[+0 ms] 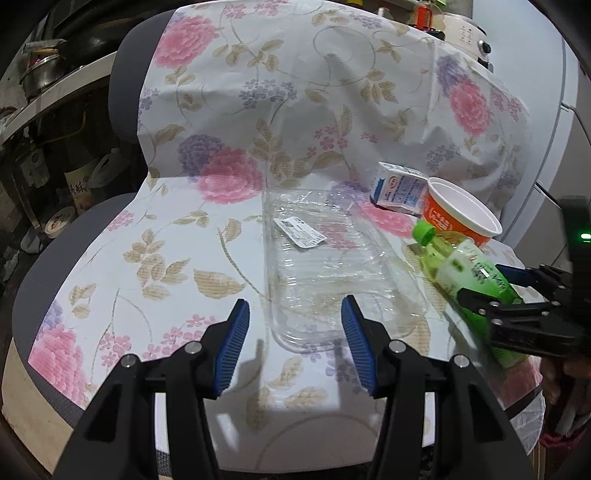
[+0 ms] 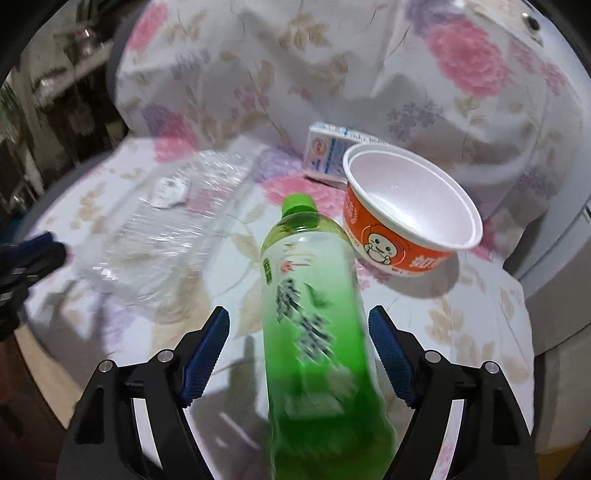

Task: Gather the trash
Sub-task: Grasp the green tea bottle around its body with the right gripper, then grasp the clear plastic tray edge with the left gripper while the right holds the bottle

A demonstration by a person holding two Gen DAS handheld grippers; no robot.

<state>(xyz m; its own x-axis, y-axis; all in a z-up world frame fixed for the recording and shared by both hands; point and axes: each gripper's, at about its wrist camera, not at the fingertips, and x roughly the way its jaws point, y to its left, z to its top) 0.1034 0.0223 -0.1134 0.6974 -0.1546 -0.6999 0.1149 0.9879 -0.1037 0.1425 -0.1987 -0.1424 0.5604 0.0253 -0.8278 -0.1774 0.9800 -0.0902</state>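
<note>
A green drink bottle (image 2: 310, 314) with a green cap lies tilted between the fingers of my right gripper (image 2: 299, 314), cap pointing away. The jaws stand wide: the left pad is clear of the bottle and the right pad is right beside it. In the left wrist view the same bottle (image 1: 469, 269) and the right gripper (image 1: 491, 284) sit at the right edge. My left gripper (image 1: 295, 306) is open over the near end of a clear plastic tray (image 1: 325, 258) and holds nothing. An orange paper bowl (image 2: 406, 218) and a small white-and-blue carton (image 2: 325, 155) stand behind the bottle.
Everything rests on a chair seat draped with a floral cloth (image 1: 166, 258), whose backrest (image 1: 295, 92) rises behind. Dark shelves with pots and bottles (image 1: 55, 129) stand to the left. A white appliance (image 1: 465, 33) is at the far right.
</note>
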